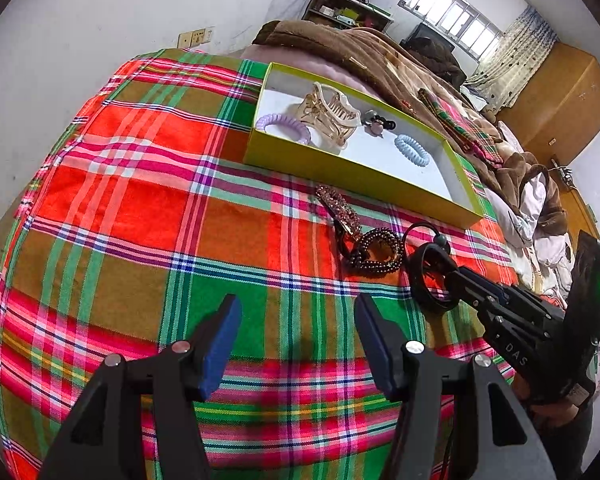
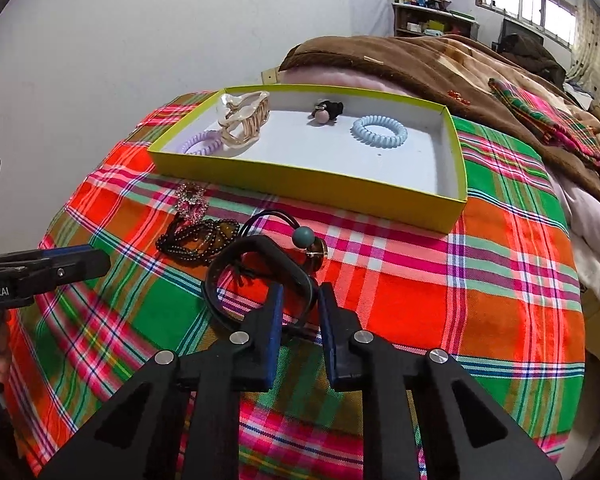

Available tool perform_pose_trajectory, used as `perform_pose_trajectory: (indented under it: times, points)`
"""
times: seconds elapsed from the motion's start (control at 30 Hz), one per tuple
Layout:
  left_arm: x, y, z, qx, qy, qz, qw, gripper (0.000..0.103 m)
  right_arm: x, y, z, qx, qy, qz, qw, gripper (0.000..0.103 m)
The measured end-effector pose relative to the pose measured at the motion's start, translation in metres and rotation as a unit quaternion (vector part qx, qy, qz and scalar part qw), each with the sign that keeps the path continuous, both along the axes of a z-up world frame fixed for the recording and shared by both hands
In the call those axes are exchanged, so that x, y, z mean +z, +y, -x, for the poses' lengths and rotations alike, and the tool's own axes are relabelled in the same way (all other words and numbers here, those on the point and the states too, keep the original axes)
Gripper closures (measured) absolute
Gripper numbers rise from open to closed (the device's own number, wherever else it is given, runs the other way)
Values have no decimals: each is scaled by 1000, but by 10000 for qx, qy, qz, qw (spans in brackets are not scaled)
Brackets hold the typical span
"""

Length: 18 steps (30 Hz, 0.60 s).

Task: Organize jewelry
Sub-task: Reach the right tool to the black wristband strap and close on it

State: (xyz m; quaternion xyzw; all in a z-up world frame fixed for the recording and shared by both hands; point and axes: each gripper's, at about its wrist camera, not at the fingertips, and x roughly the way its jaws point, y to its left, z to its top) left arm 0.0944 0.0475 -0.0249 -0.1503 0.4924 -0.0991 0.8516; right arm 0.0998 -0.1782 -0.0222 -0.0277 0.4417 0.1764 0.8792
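A yellow-green box (image 2: 308, 178) (image 1: 340, 176) on the plaid cloth holds a cream claw clip (image 2: 242, 120), a purple coil tie (image 2: 202, 146), a blue coil tie (image 2: 379, 131) and a small pink-black piece (image 2: 326, 111). In front of it lie a rhinestone clip (image 2: 192, 200), a dark bead bracelet (image 2: 198, 242) and a black cord with a teal bead (image 2: 303, 237). My right gripper (image 2: 299, 304) is narrowed around the edge of a black band (image 2: 256, 260) (image 1: 430, 276), and contact is unclear. My left gripper (image 1: 298, 320) is open and empty above the cloth.
The plaid cloth (image 2: 420, 292) covers the bed. A brown blanket (image 2: 420, 64) lies behind the box, with folded plaid fabric (image 2: 548, 120) on it. A shelf (image 2: 432, 20) and window stand at the far wall.
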Motion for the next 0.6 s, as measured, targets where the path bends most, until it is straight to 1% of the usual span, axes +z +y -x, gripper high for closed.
perform_pose_trajectory:
  times: [0.07,0.3,0.33,0.43,0.53,0.6]
  points:
    - [0,-1,0,5,12,-20,10000,42,0,0,0,-23,-14,-11,10000,90]
    - [0,-5,-3,-3,49,-52,10000,42,3,-6,3,-43,-59,-106,9999,92]
    - [0,-5,-3,-8,51,-52,10000,42,5,-8,4,-65,-86,-123,9999,98]
    - [0,-7,-2,-32,44,-47,10000,42,7,-13,5,-90,-86,-261,9996,98]
    - [-1,-8,-4,-40,69,-62,9999,42,5,-14,5,-56,-57,-246,9997,100]
    - [-2,-8,-4,-31,90,-69,9999,42,5,-17,3,-93,-3,-377,9992,100]
